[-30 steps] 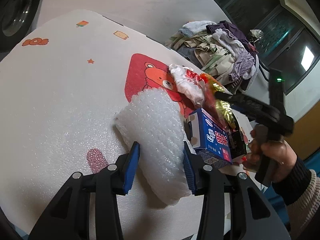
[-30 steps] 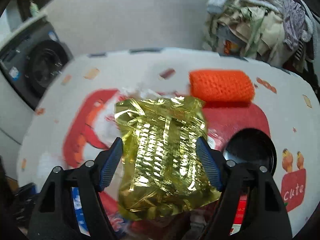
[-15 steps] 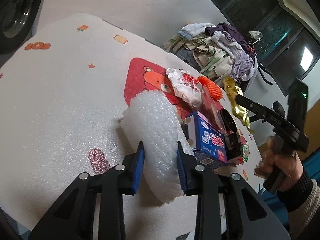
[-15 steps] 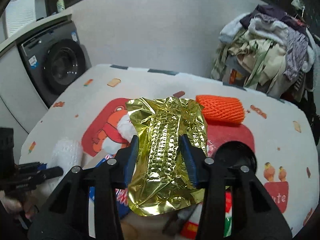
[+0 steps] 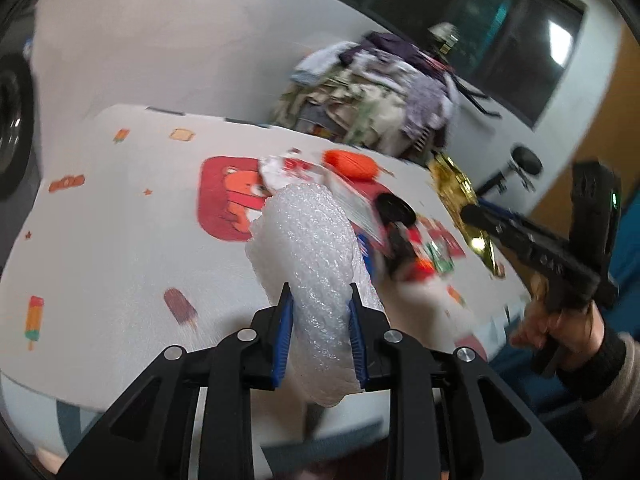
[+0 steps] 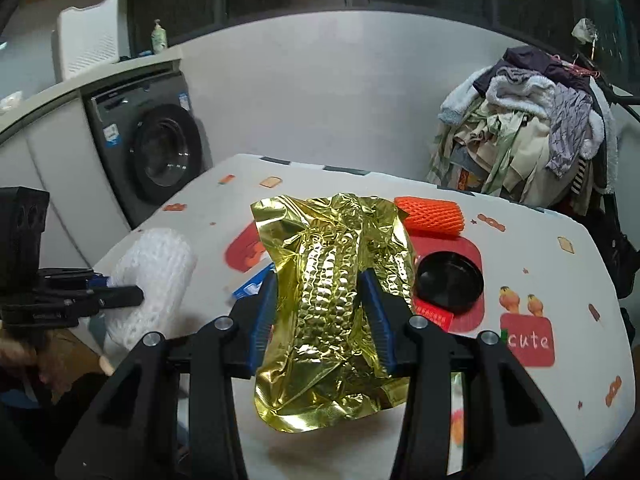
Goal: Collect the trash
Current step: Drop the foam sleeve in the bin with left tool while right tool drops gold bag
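The bubble wrap roll [image 5: 316, 280] is clamped in the left gripper [image 5: 320, 336], lifted above the table's [image 5: 100, 248] near edge; the gold foil bag [image 6: 336, 280] is pinched in the right gripper [image 6: 324, 320], above the table. Both are soft and slick, so either could slide from its pads if swung fast. Left on the table: one orange foam net [image 6: 432, 220], one black lid [image 6: 448, 280], one blue box [image 6: 252, 284], and blurred wrappers I cannot count.

Table cover [image 6: 552, 280]: white, cartoon prints, red "cute" patch near right edge.
Washing machine [image 6: 160, 156]: dark, beyond left edge.
Clothes pile [image 6: 532, 136]: heaped beyond far right corner.
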A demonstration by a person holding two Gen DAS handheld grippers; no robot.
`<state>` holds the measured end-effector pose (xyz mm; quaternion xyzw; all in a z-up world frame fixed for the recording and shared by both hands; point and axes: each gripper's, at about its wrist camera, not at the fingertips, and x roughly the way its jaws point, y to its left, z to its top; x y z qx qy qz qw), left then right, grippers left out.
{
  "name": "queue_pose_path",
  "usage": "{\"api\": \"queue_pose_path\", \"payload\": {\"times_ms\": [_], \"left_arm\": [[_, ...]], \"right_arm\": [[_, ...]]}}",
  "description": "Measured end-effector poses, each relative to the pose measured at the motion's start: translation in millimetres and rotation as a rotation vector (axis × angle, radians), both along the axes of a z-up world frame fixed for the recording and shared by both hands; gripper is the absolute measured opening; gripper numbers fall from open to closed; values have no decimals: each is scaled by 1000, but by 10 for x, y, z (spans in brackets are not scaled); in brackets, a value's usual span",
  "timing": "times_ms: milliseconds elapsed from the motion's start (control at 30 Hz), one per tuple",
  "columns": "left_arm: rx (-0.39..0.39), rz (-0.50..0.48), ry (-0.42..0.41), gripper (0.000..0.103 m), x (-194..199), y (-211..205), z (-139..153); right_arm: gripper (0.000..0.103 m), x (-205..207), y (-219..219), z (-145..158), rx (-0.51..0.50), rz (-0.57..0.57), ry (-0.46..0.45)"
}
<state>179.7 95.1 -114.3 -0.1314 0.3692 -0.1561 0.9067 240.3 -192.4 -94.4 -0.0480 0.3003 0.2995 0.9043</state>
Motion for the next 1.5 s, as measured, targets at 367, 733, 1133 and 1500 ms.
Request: {"api": "queue_pose_path", "payload": {"times_ms": [367,733,1133,1500], "left_arm": [[148,-279,65,25,-816,-725,-313],[217,-449,175,57,-1030,-1190,-858],[154,-126,-116,97,-1344,-622,-422],[146,-6,-113,97,-1362,-394,-442]], "right_arm": [[45,-827,-318,58,82,5,-20],[45,-1257,-615,-250,72,-30,23],[45,-1645,-294,-846,3,147,209],[46,-1862,81,-1306,-110,292,389]]}}
